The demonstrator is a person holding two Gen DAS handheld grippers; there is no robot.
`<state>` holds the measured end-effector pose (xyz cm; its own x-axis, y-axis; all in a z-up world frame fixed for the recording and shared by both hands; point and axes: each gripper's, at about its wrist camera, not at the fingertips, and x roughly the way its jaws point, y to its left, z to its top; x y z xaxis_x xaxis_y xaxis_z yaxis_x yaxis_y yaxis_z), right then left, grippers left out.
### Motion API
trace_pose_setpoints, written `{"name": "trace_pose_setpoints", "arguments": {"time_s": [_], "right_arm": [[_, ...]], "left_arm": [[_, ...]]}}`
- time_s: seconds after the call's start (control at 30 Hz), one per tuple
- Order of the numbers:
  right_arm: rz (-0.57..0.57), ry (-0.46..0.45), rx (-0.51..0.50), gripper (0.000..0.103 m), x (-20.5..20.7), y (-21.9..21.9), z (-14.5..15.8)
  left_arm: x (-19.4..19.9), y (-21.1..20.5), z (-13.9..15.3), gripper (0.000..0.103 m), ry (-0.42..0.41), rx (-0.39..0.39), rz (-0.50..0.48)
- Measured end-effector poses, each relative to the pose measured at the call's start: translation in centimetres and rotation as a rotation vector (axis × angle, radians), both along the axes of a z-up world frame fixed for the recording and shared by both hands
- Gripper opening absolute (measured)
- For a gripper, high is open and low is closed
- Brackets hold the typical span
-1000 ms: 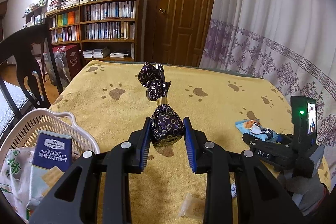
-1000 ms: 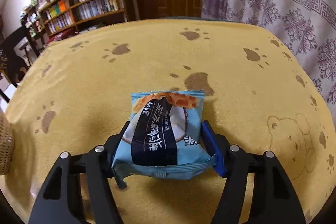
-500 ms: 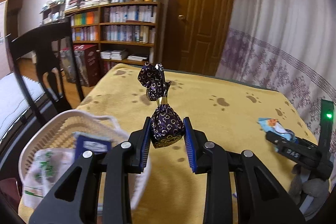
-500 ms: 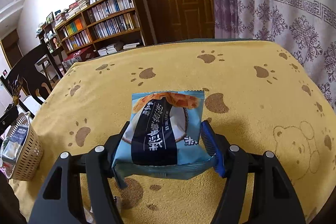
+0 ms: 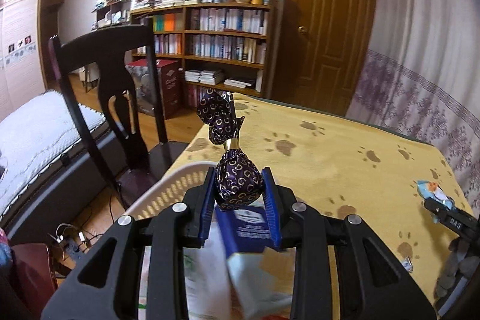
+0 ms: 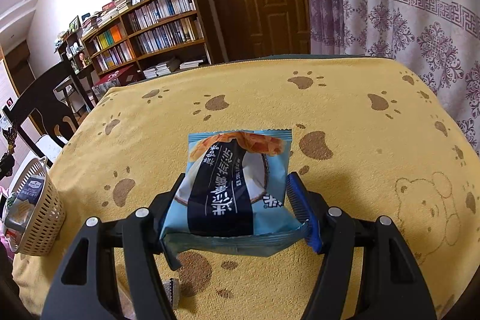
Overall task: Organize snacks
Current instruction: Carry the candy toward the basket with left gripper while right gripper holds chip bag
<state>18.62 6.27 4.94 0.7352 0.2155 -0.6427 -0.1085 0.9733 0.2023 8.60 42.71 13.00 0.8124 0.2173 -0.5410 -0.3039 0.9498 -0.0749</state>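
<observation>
Purple candy (image 5: 238, 185) now over basket (image 5: 168, 191)

One purple foil-wrapped candy (image 5: 237, 185), one light-blue snack packet (image 6: 237, 185), one cream plastic basket (image 6: 45, 227), one navy cracker box (image 5: 250, 225), two grippers.

My left tongs (image 5: 239, 190) pinch a purple foil candy (image 5: 237, 185) with gold rings, upright, its twisted top pointing up, above the cream slotted basket (image 5: 177, 188) at the counter's edge. In the basket lies a navy cracker packet (image 5: 249, 225). My right tongs (image 6: 237, 197) clamp a light-blue pastry pack (image 6: 234, 185), lying tilted above the counter.
</observation>
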Motion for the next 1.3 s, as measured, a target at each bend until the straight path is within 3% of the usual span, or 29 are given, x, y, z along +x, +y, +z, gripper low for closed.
{"name": "trace_pose_setpoints", "arguments": {"time_s": [0.3,0.37,0.4,0.43,0.53,0.9,1.3], "right_arm": [[0.002,0.009,-0.003,0.066,0.2,0.1,-0.3],[0.002,0.01,-0.003,0.066,0.2,0.1,-0.4],[0.002,0.01,-0.003,0.066,0.2,0.1,-0.4],[0.002,0.01,-0.003,0.066,0.2,0.1,-0.4],[0.002,0.009,-0.003,0.066,0.1,0.1,-0.3],[0.023,0.005,0.016,0.066,-0.1,0.4,-0.2],[0.133,-0.021,0.09,0.066,-1.9,2.3,1.8]], "left_arm": [[0.4,1.4,-0.3,0.032,0.036,-0.017,0.026],[0.6,1.7,-0.5,0.04,0.054,-0.033,0.033],[0.7,1.8,-0.6,0.054,0.056,-0.043,0.04],[0.7,2.0,-0.6,0.06,0.057,-0.051,0.046],[0.7,2.3,-0.5,0.065,0.054,-0.057,0.062],[-0.9,5.1,0.7,0.066,-0.003,-0.096,0.143],[-1.4,5.1,1.4,0.066,-0.029,-0.104,0.138]]}}
